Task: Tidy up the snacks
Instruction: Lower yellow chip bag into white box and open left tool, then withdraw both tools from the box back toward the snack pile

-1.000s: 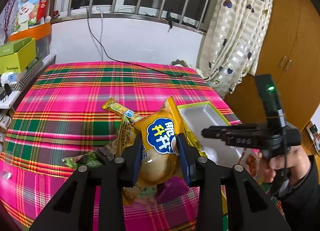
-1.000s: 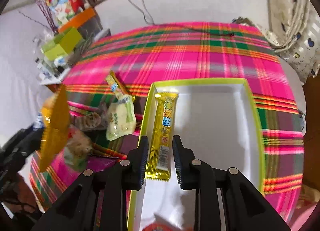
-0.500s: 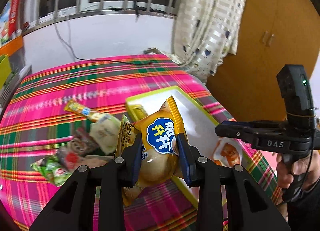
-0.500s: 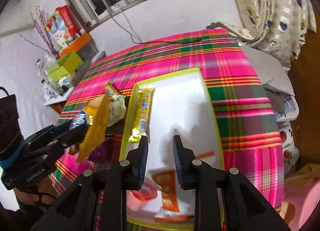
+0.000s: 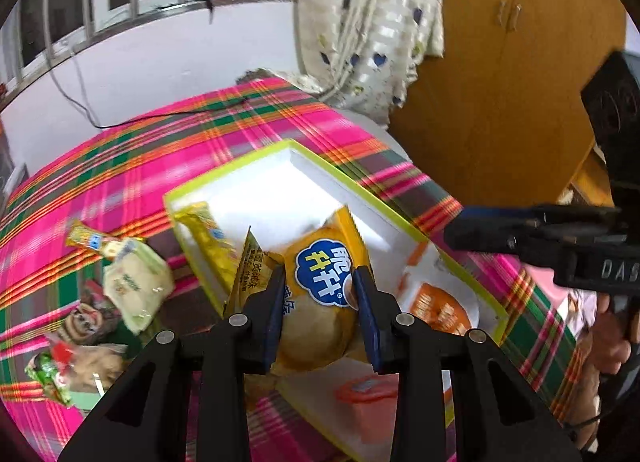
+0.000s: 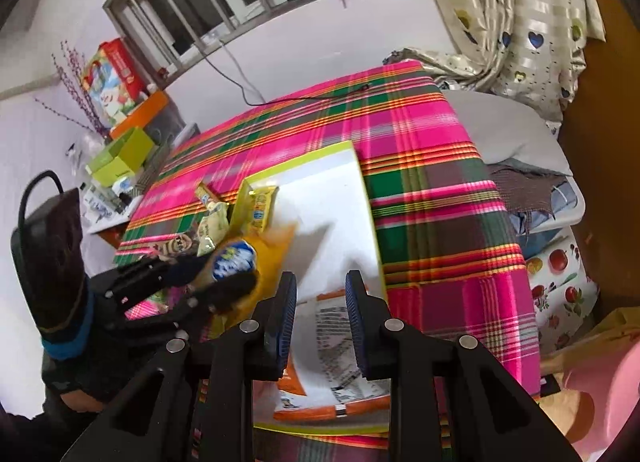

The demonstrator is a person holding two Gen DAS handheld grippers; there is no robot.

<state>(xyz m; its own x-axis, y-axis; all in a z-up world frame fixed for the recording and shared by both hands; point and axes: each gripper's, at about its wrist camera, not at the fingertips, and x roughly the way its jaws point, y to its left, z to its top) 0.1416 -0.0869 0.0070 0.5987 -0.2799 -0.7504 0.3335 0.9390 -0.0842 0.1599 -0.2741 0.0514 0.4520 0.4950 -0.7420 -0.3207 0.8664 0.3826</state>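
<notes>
Your left gripper (image 5: pixel 318 312) is clamped on the yellow chip bag (image 5: pixel 320 294), pads pressing both sides, narrow gap. The bag hangs over the near-left part of the white tray (image 5: pixel 360 198), above its lime rim; whether it touches the tray floor can't be told.

Your right gripper (image 6: pixel 320 320) has jaws a small way apart with nothing between them, hovering over the tray's near end.

Tray contents:
- yellow snack bar (image 5: pixel 202 228) lying along the left wall
- orange-and-white packet (image 6: pixel 340 362) flat at the near end
- red-orange lidded cup (image 5: pixel 370 406) at the near corner

Still out on the plaid tablecloth (image 6: pixel 432 190), left of the tray: a pale green packet (image 5: pixel 138 282), a thin yellow stick (image 5: pixel 86 238), a brown patterned packet (image 5: pixel 86 324) and a green wrapper (image 5: pixel 48 374), bunched close together.

View differences:
- Left wrist only: the lidded cup, the green wrapper, the wooden wardrobe (image 5: pixel 520 62), and your right gripper from the side.
- Right wrist only: printed back of the orange packet, the shelf clutter with the green box (image 6: pixel 120 154) and red carton (image 6: pixel 114 78), grey bedding (image 6: pixel 512 134) beyond the table's right edge, and your left gripper from the side with the bag in it.
</notes>
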